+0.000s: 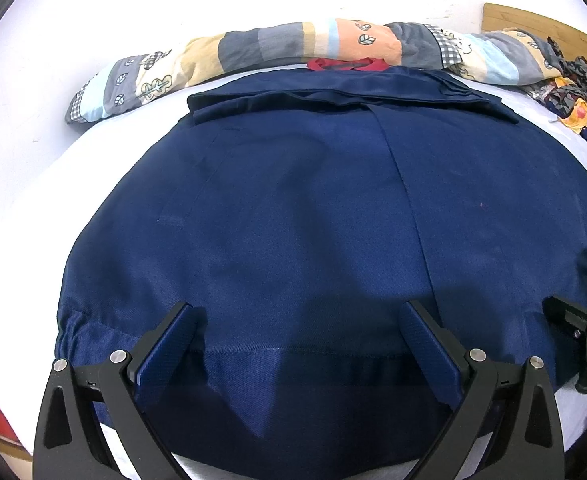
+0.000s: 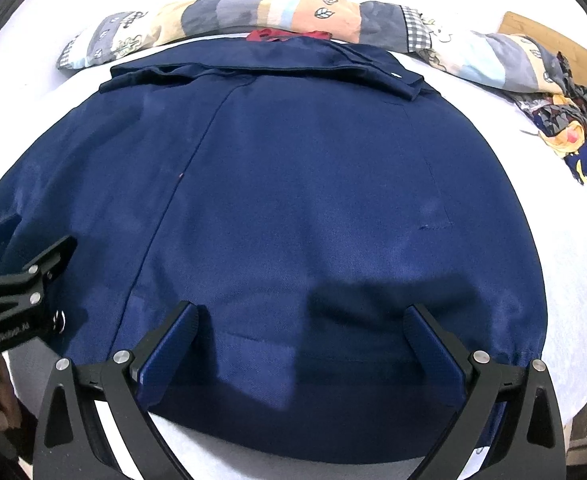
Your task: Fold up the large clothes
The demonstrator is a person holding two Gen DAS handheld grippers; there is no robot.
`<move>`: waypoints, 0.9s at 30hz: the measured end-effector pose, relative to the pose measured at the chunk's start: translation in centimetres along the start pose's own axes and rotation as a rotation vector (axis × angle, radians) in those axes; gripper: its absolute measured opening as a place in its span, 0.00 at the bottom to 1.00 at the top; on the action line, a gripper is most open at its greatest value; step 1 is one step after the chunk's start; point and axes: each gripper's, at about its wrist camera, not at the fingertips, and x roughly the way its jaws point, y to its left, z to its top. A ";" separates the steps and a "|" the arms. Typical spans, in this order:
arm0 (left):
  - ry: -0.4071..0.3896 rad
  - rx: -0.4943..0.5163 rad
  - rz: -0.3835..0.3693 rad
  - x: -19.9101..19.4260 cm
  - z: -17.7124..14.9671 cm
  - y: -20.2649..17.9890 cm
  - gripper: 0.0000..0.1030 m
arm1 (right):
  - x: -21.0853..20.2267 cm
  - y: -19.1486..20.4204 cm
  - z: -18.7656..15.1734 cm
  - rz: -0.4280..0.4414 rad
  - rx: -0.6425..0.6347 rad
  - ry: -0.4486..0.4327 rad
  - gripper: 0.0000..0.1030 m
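The navy garment [image 1: 293, 208] lies spread flat on the white bed sheet [image 1: 21, 184], with its hem band nearest the cameras and a folded-over strip of its own cloth along its far edge; a vertical seam runs down its surface from that strip toward the hem.

The left gripper [image 1: 299, 320] stands above the garment's near hem, jaws wide apart, nothing between its blue pads; the hem band passes under the gap between the two fingers. The right gripper [image 2: 301, 320] takes the same attitude over the garment's near hem, jaws equally wide, holding nothing. In the right wrist view the left gripper [image 2: 59, 254] enters at the garment's left edge; its body carries white lettering, partly legible as "GenRobot.AI". Whether either gripper's pads touch the cloth cannot be told.

Beyond the garment's far edge lies a red item [image 1: 347, 65], partly hidden by the garment; behind it a rolled patchwork quilt [image 1: 277, 46] with leaf prints; to the far right of the garment, a crumpled patterned cloth [image 1: 569, 96] and a wooden board [image 1: 533, 20].
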 end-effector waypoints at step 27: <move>0.082 -0.193 -0.161 -2.6 3.9 10.8 0.97 | -3.4 -17.7 -4.3 0.268 0.712 0.030 0.60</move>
